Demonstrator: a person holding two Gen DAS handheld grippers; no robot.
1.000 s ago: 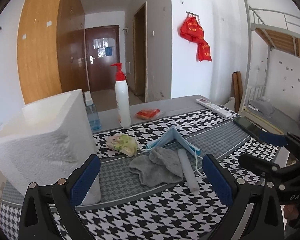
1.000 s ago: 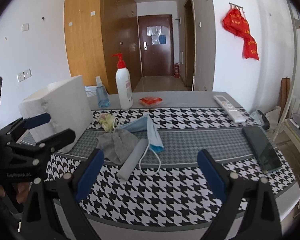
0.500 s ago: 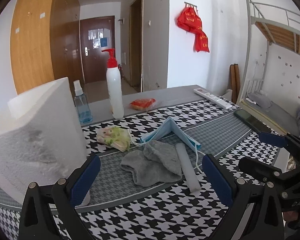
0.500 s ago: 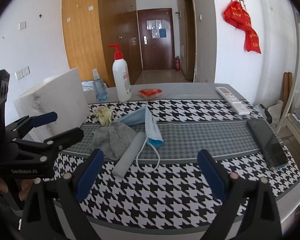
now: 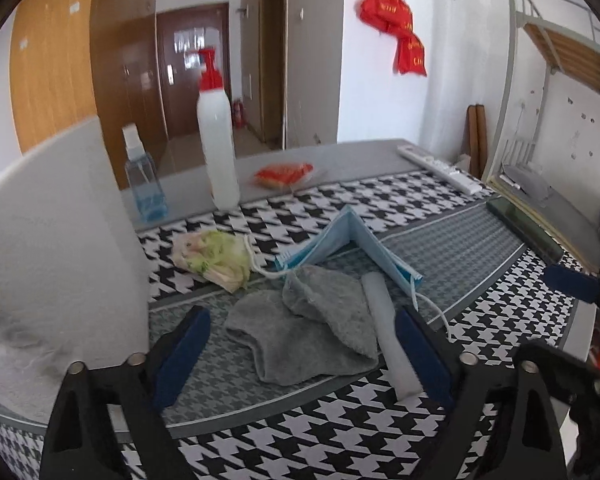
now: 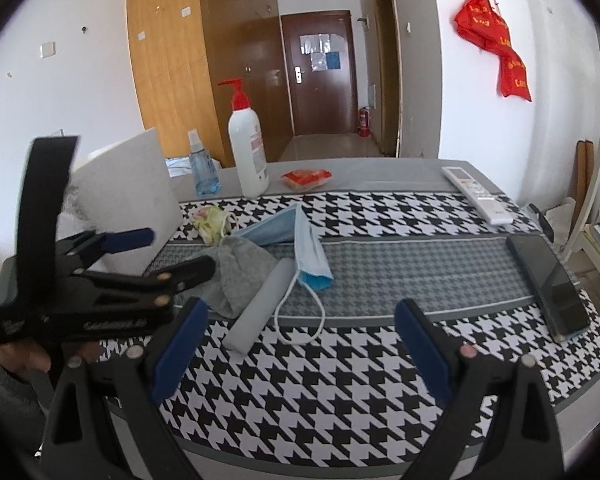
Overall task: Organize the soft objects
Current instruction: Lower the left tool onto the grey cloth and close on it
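- Hovering over grey cloth [image 5: 300, 336], left hand-held gripper [image 5: 304, 356] wide, jaws just closing slightly, pads not touching cloth between them.
- Right hand-held gripper [image 6: 300, 356] wide, empty.
- Blue mask [image 5: 352, 244] at 12 o'clock of cloth on counter [image 5: 460, 248].

Houndstooth-covered table [image 6: 340, 392] under grey cloth [image 5: 300, 336], blue mask [image 5: 364, 240], bottles.

white foam block [image 5: 52, 264] cut off at left edge, bottle label [image 6: 256, 146] unreadable, bunk bed [image 5: 560, 52] cropped at right
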